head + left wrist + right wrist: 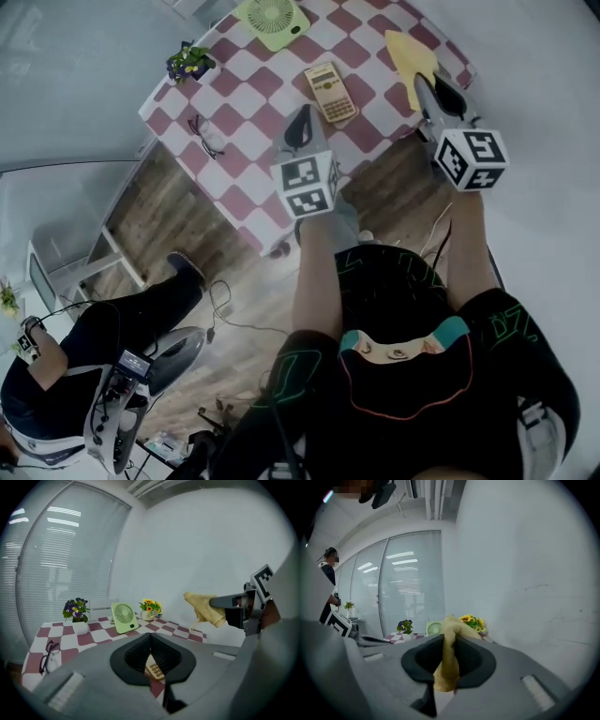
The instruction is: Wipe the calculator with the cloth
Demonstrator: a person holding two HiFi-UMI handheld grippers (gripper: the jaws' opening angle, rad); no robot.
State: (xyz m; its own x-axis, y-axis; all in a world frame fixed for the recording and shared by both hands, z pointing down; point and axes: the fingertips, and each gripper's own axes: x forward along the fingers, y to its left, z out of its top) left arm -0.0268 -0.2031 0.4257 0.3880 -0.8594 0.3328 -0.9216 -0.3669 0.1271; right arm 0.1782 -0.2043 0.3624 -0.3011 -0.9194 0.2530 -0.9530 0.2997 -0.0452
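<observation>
The beige calculator (330, 91) lies flat on the red-and-white checked table (246, 89), a little beyond my left gripper (300, 125). That gripper is shut and holds nothing. In the left gripper view the calculator (155, 668) shows just below the closed left gripper (151, 636). The yellow cloth (412, 52) hangs above the table's right end, and my right gripper (427, 91) is shut on it. Seen from the right gripper view, the cloth (446, 665) is pinched between the jaws of the right gripper (446, 638) and droops down. The cloth (206, 609) stays clear of the calculator.
A green desk fan (271, 19), a pot of purple flowers (190, 61) and black glasses (206, 134) sit on the table. Yellow flowers (151, 606) stand at its far edge. A seated person (84, 366) and cables (225, 309) are on the wooden floor at the left.
</observation>
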